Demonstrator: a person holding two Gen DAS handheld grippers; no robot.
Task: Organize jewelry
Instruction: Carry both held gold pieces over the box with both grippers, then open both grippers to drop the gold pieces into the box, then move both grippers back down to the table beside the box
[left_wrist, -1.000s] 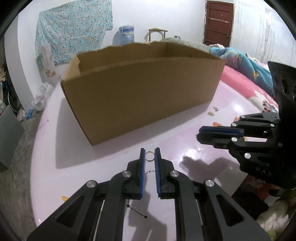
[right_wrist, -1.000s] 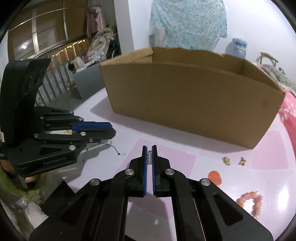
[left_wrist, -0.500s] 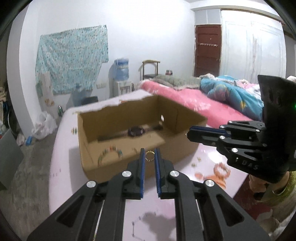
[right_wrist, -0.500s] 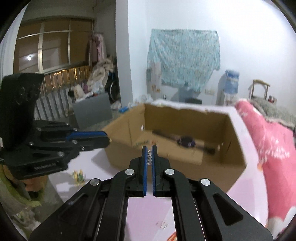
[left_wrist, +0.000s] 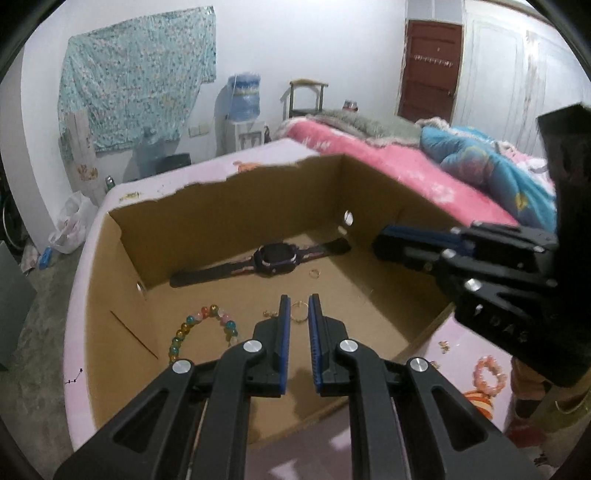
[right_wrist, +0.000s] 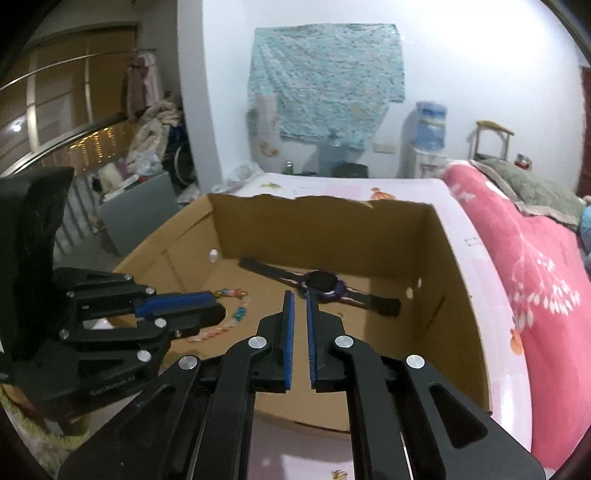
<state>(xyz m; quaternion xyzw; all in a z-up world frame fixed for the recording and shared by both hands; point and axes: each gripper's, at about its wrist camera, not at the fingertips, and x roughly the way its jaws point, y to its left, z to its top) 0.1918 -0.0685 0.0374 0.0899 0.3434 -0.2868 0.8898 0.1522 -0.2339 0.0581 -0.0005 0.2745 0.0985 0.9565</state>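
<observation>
An open cardboard box (left_wrist: 384, 177) stands on the lilac table (left_wrist: 92, 236). On its floor lie a dark watch (left_wrist: 275, 256), a coloured bead bracelet (left_wrist: 201, 326) and a small gold ring (left_wrist: 314, 273). My left gripper (left_wrist: 298, 301) hangs over the box, shut on a thin gold ring (left_wrist: 298, 312) held between its tips. My right gripper (right_wrist: 298, 295) also hovers over the box, above the watch (right_wrist: 325, 286). Its jaws are opening, a narrow gap shows and nothing is between the pads. Each gripper shows in the other's view: the right gripper (left_wrist: 384, 247) and the left gripper (right_wrist: 210, 306).
To the right of the box, a pink bead bracelet (left_wrist: 489, 373), an orange piece (left_wrist: 476, 400) and small gold earrings (left_wrist: 443, 345) lie on the table. A thin black star chain (left_wrist: 74, 376) lies at its left edge. A pink bed (right_wrist: 517, 258) runs along the right.
Both grippers rose from the table in front of the box to above its open top. The right jaws parted slightly, and the small silver piece is no longer between them.
</observation>
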